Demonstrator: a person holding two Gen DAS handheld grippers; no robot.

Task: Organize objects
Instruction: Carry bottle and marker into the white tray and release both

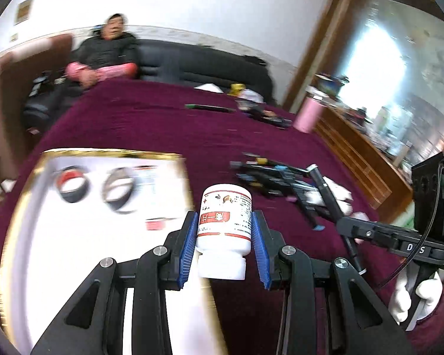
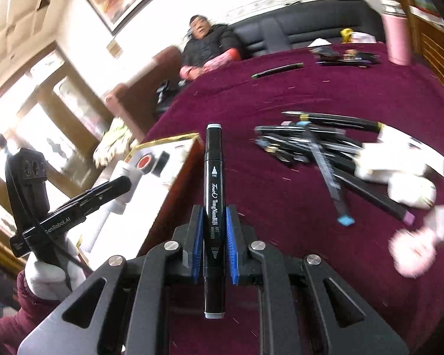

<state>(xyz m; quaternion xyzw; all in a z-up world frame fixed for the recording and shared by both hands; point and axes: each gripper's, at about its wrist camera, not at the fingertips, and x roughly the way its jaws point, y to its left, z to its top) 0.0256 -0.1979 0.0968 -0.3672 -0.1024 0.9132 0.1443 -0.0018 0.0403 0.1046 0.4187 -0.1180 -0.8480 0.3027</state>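
My left gripper (image 1: 224, 222) is shut on a white pill bottle (image 1: 225, 222) with a red-banded label, cap toward the camera, held above the maroon tablecloth (image 1: 151, 124) by the right edge of a white gold-rimmed box (image 1: 83, 236). My right gripper (image 2: 213, 216) is shut on a black art marker (image 2: 213, 207) that points forward along the fingers. In the left wrist view the right gripper (image 1: 334, 207) with its marker (image 1: 325, 189) shows at the right. In the right wrist view the left gripper (image 2: 124, 183) shows over the box (image 2: 162, 159).
A pile of black markers (image 2: 325, 151) lies on the cloth, with white and pink items (image 2: 411, 189) to its right. A single pen (image 2: 276, 70), more clutter and a pink tumbler (image 2: 396, 38) stand at the far end. A person (image 1: 106, 56) sits on a dark sofa beyond.
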